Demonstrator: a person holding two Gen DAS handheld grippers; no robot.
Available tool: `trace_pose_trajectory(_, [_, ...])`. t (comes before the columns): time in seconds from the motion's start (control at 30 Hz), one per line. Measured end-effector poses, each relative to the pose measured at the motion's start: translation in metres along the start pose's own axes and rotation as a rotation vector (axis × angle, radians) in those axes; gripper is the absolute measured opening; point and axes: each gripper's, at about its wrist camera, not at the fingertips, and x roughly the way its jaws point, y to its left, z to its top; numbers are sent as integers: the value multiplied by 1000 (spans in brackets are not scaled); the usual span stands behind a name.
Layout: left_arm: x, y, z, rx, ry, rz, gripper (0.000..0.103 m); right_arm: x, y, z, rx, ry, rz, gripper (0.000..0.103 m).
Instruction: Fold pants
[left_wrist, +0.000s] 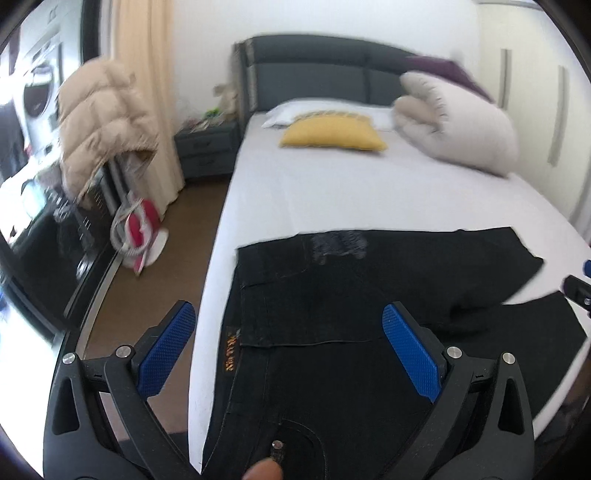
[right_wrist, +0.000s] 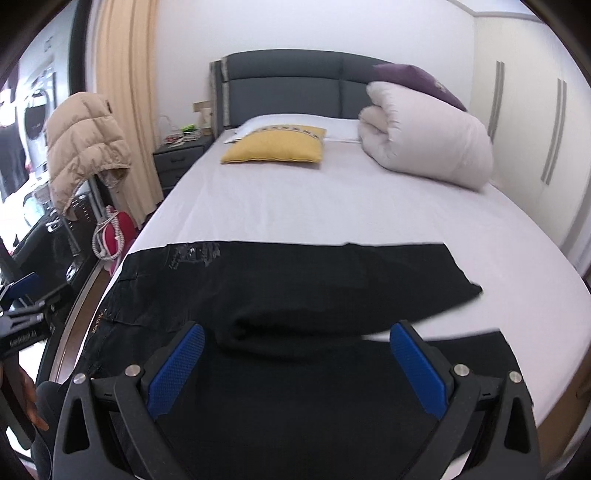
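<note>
Black pants (left_wrist: 332, 295) lie spread across the foot of a white bed (left_wrist: 332, 192), waistband toward the left edge, both legs running right. My left gripper (left_wrist: 291, 328) hovers open over the waist area, where a small brown label (left_wrist: 231, 347) and the fly button (left_wrist: 277, 445) show. In the right wrist view the same pants (right_wrist: 295, 288) stretch across the sheet (right_wrist: 332, 206), and my right gripper (right_wrist: 297, 350) hangs open above the crotch and the near leg. Nothing sits between either pair of blue pads. The other gripper (right_wrist: 26, 310) shows at the left edge.
A yellow cushion (right_wrist: 277, 146), a white pillow (right_wrist: 295, 123) and a rolled white duvet (right_wrist: 428, 140) sit near the dark headboard (right_wrist: 288, 88). A nightstand (right_wrist: 181, 155), a beige puffer jacket (right_wrist: 85, 147) and a red-and-white item (right_wrist: 110, 236) stand left of the bed. Wardrobe doors (right_wrist: 528, 122) line the right.
</note>
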Motion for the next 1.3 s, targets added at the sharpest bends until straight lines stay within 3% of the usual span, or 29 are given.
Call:
trace_pose_trajectory(0.07, [24,4,10,-1,66,8,103,14,-5,8,-21,11,23,103])
trace_pose_trajectory(0.17, [63,17,31,-12,86,67,103,38,-11,18,-51,22,53,103])
trace_pose_trajectory(0.23, [100,29,57,-24,131,39,103,55,-15,25,-65,39,93,99])
trace_pose_trajectory(0.3, [131,33,80,29,138,18,103,72,-21,33,-76,60,142,93])
trace_pose_trajectory(0.37, [164,29,103,125,154,-28,103,93,-23,43,-111,85,182,86])
trace_pose_trajectory(0.5, [243,13,134,334,301,-206,99,122,-20,61,-197,117,267,73])
trace_pose_trajectory(0.67, [307,8,142,463,439,-332,96,152,-13,74,-263,136,378,70])
trace_pose_trajectory(0.73, [323,8,144,466,467,-371,88,164,-8,76,-283,147,419,68])
trace_pose_trajectory(0.8, [343,9,144,480,534,-389,63,176,-2,77,-309,162,445,63])
trace_pose_trajectory(0.83, [353,8,141,499,569,-391,59,182,1,77,-321,172,449,61])
trace_pose_trajectory(0.97, [363,3,140,554,594,-391,57,205,13,83,-367,219,468,58])
trace_pose_trajectory(1.1, [363,-2,146,571,599,-413,14,224,27,96,-407,241,501,51])
trace_pose_trajectory(1.17, [357,-3,148,581,568,-399,8,233,35,102,-434,248,508,47])
trace_pose_trajectory(1.3, [333,9,154,547,461,-400,6,249,51,113,-498,268,516,42])
